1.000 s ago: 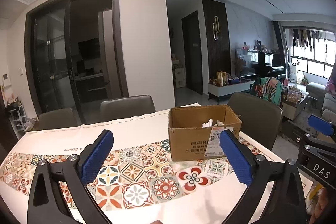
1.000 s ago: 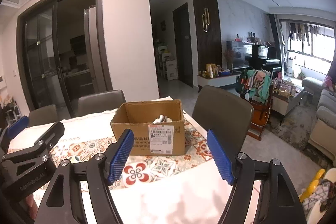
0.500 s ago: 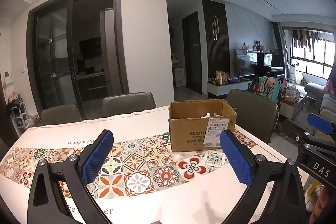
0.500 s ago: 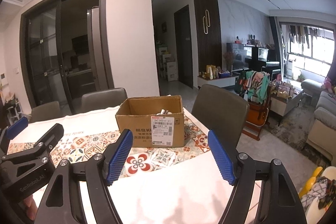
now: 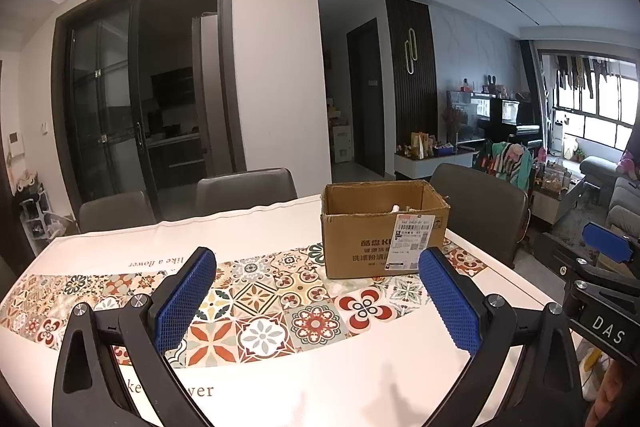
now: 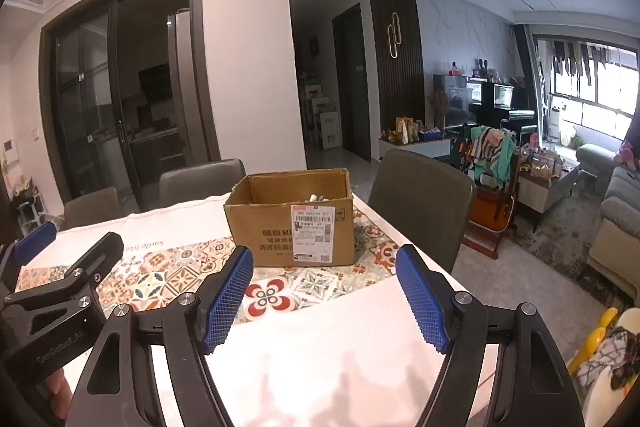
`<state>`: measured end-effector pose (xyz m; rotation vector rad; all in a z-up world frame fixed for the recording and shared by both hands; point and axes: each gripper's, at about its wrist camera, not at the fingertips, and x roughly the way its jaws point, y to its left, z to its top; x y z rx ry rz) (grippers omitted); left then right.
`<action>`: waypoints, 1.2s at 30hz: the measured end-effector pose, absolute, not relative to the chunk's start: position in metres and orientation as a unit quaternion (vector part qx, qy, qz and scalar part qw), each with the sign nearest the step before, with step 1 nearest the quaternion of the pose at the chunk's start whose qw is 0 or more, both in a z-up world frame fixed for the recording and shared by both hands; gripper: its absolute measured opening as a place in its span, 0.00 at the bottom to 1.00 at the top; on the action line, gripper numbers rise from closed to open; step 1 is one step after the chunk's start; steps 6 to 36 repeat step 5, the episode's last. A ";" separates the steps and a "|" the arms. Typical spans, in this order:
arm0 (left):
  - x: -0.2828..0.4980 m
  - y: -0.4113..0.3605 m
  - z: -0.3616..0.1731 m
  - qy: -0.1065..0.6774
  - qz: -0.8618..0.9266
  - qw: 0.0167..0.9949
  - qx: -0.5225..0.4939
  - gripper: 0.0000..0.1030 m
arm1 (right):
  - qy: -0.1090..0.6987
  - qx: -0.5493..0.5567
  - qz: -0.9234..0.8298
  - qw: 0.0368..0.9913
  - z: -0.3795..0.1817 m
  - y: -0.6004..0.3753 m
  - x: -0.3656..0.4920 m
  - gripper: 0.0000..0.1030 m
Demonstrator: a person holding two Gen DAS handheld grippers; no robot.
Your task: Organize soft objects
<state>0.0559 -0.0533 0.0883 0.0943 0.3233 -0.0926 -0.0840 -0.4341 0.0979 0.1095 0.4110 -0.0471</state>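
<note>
**Cardboard box on bench, both hand-held grippers standing apart from it**

Item 1. Left hand-held gripper (image 5: 316, 307): black frame, blue ribbed pads. Jaws spread wide, nothing between them but the patterned cloth below. It hangs over the near part of the bench (image 5: 340, 391).

Item 2. Right hand-held gripper (image 6: 325, 301): same make. Jaws spread wide, empty. In the left wrist view it shows at the right edge; in the right wrist view the left hand-held gripper shows at the left edge, so the two sit side by side.

Item 3. Cardboard box (image 5: 380, 227): open-topped, upright, white shipping label on the face turned toward the grippers. It stands ahead of both, well apart from the pads. From the left hand-held gripper it lies ahead and to the right, just beyond the right pad's tip. From the right hand-held gripper it lies ahead and almost centred between the pads, a little toward the left one. Pale crumpled material (image 6: 318, 195) shows just over the rim inside; what it is cannot be told.

Item 4. Tablecloth (image 5: 256, 303): white with a band of coloured tile patterns, spread over the bench under the box and under both grippers.

Item 5. Chairs (image 6: 420, 195): grey, drawn up at the far side and the right end of the bench, beyond the box.
</note>
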 end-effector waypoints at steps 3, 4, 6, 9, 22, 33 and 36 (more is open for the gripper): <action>0.054 -0.052 0.087 0.161 -0.045 0.985 0.046 1.00 | 0.206 0.055 -0.023 0.977 0.098 -0.434 -0.084 0.73; 0.054 -0.053 0.087 0.161 -0.046 0.985 0.045 1.00 | 0.206 0.055 -0.024 0.977 0.098 -0.433 -0.085 0.73; 0.053 -0.052 0.087 0.162 -0.047 0.985 0.045 1.00 | 0.206 0.055 -0.024 0.977 0.098 -0.433 -0.084 0.73; 0.053 -0.052 0.087 0.162 -0.047 0.985 0.045 1.00 | 0.206 0.055 -0.024 0.977 0.098 -0.433 -0.084 0.73; 0.053 -0.052 0.087 0.162 -0.047 0.985 0.045 1.00 | 0.206 0.055 -0.024 0.977 0.098 -0.433 -0.084 0.73; 0.053 -0.052 0.087 0.162 -0.047 0.985 0.045 1.00 | 0.206 0.055 -0.024 0.977 0.098 -0.433 -0.084 0.73; 0.053 -0.052 0.087 0.162 -0.047 0.985 0.045 1.00 | 0.206 0.055 -0.024 0.977 0.098 -0.433 -0.084 0.73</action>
